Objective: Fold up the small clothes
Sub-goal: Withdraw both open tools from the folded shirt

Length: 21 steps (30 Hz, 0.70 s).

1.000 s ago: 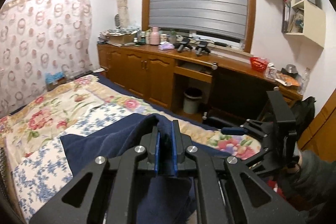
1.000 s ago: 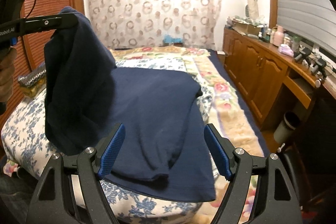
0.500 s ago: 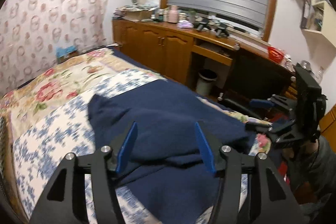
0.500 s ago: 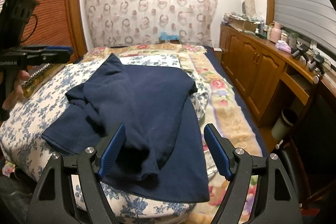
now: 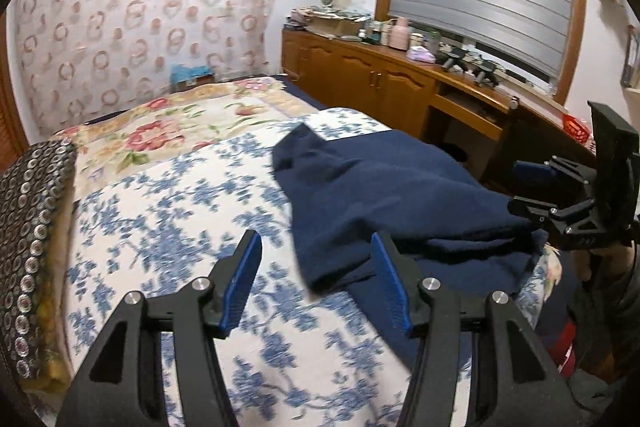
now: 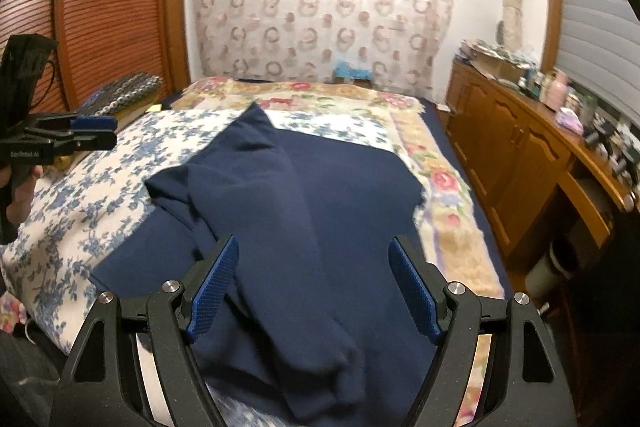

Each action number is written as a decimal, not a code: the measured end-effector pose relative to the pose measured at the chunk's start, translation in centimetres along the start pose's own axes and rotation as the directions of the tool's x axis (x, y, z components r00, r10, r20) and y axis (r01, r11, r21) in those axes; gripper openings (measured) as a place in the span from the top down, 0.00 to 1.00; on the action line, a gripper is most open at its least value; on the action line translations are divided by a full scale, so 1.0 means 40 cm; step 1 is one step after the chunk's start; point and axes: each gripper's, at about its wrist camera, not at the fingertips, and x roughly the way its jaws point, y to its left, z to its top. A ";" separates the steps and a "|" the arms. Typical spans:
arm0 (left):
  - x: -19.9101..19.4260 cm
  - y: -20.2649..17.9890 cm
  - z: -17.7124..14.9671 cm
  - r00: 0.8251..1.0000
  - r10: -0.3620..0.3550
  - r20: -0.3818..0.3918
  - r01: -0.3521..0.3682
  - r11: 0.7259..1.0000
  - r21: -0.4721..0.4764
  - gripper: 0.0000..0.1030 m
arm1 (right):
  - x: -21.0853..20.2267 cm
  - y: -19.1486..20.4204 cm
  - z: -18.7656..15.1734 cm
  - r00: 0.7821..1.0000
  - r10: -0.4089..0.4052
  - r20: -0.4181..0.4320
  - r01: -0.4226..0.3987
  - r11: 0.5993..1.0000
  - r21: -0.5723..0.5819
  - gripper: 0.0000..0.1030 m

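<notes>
A dark navy garment (image 6: 320,211) lies on the bed with one side folded over its middle; it also shows in the left wrist view (image 5: 392,199). My left gripper (image 5: 316,287) is open and empty, just above the garment's near corner and the floral sheet; it also shows at the left of the right wrist view (image 6: 94,133). My right gripper (image 6: 314,291) is open and empty over the garment's near edge; it also shows at the right of the left wrist view (image 5: 532,187).
The bed has a blue-flowered sheet (image 5: 180,227) and a rose-patterned blanket (image 6: 436,183). A studded dark cushion (image 5: 28,227) lies at the bed's left. Wooden cabinets and a cluttered desk (image 6: 532,155) run along the right. A patterned curtain (image 6: 320,7) hangs behind.
My left gripper held a raised part of the garment, laid it across the middle, opened and drew back to the left. The right gripper stayed open and moved little.
</notes>
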 end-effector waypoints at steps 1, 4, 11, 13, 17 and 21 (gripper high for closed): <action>-0.001 0.007 -0.001 1.000 0.007 0.001 -0.007 1.000 -0.001 0.46 | 0.012 0.013 0.012 1.000 0.012 -0.002 -0.012 1.000 -0.012 0.23; -0.008 0.027 -0.006 0.999 0.037 0.010 -0.037 0.999 0.000 0.46 | 0.048 0.050 0.042 0.999 0.045 -0.011 -0.045 0.998 -0.038 0.23; -0.024 0.089 -0.019 0.997 0.067 0.029 -0.066 0.997 -0.031 0.46 | 0.139 0.148 0.102 0.990 0.131 -0.051 -0.136 0.985 -0.108 0.23; -0.025 0.108 -0.019 0.997 0.064 0.032 -0.063 0.997 -0.042 0.46 | 0.168 0.181 0.120 0.985 0.157 -0.070 -0.165 0.977 -0.134 0.23; -0.019 0.139 -0.019 0.997 0.078 0.018 -0.077 0.995 -0.056 0.46 | 0.215 0.224 0.142 0.978 0.183 -0.100 -0.198 0.966 -0.168 0.23; -0.014 0.177 -0.017 0.996 0.084 0.007 -0.083 0.993 -0.086 0.46 | 0.264 0.252 0.163 0.968 0.210 -0.140 -0.233 0.956 -0.179 0.23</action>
